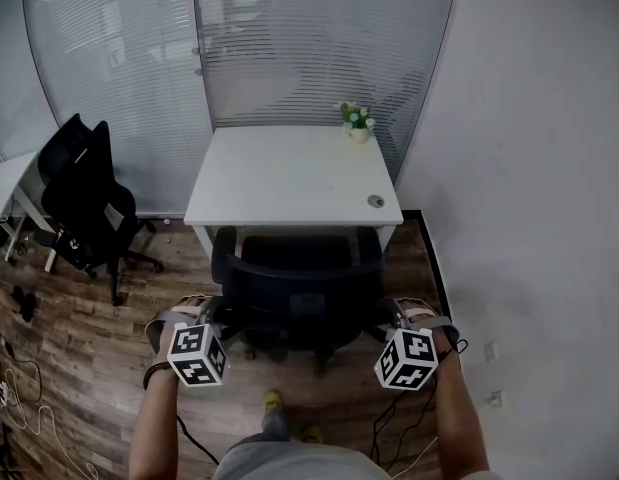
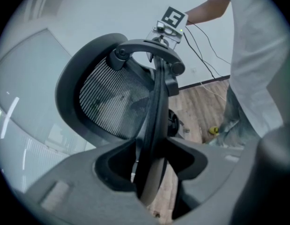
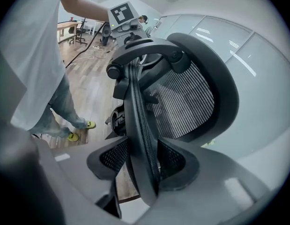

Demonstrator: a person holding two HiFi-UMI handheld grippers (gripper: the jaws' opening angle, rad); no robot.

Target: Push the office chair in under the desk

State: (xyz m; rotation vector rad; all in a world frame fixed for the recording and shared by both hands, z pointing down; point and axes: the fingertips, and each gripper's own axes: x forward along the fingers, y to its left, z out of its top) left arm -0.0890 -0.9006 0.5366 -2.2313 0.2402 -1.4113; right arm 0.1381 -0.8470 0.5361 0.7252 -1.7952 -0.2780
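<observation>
Office chair (image 1: 299, 288) is black mesh, desk (image 1: 289, 173) matt white, floor (image 1: 79, 368) wood.

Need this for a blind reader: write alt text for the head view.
A person stands behind a black chair, left gripper and right gripper at the sides of its backrest, the chair drawn up to the front of a white desk. A small plant sits on the desk; a second chair stands at left.

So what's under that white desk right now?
The black office chair sits at the desk's near edge, seat between its front legs, backrest outside. The desktop covers everything further under, so how far the seat goes in cannot be seen.
</observation>
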